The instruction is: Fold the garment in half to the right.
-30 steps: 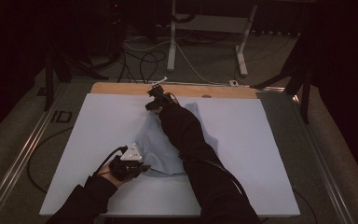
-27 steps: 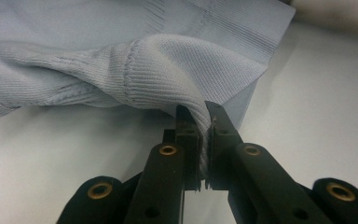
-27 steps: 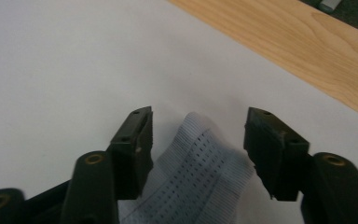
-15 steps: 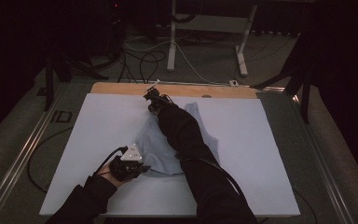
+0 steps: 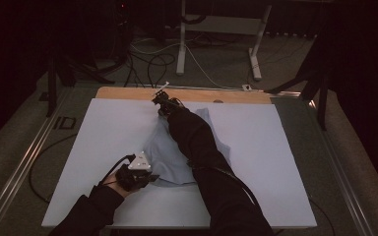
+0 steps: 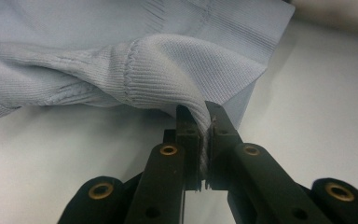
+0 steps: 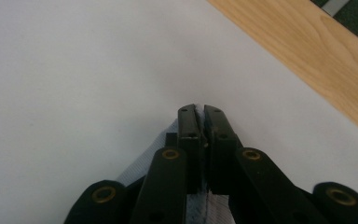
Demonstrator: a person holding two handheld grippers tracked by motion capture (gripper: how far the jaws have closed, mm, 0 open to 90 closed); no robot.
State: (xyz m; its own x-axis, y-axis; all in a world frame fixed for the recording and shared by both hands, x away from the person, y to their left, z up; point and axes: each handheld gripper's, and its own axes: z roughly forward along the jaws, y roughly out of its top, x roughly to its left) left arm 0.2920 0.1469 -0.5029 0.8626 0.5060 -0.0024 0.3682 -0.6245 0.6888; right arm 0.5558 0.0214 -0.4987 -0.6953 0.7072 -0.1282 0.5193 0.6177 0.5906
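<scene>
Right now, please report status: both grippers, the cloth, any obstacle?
Left gripper shut on pale blue knitted garment, near edge. Right gripper has just closed on its far edge. Nothing in the way on white table cover.

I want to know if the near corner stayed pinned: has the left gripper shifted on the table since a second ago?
No. The left gripper keeps its place by the white table's near edge, clamped on the garment.

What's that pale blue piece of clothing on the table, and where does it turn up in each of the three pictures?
High view: the pale blue knit garment lies mid-table, partly under the right forearm.
Left gripper view: it fills the upper half, a ribbed fold pinched in the left gripper.
Right gripper view: a strip of it shows low down, clamped in the right gripper.
Shared landmark: the white table sheet, plain in every view.
</scene>
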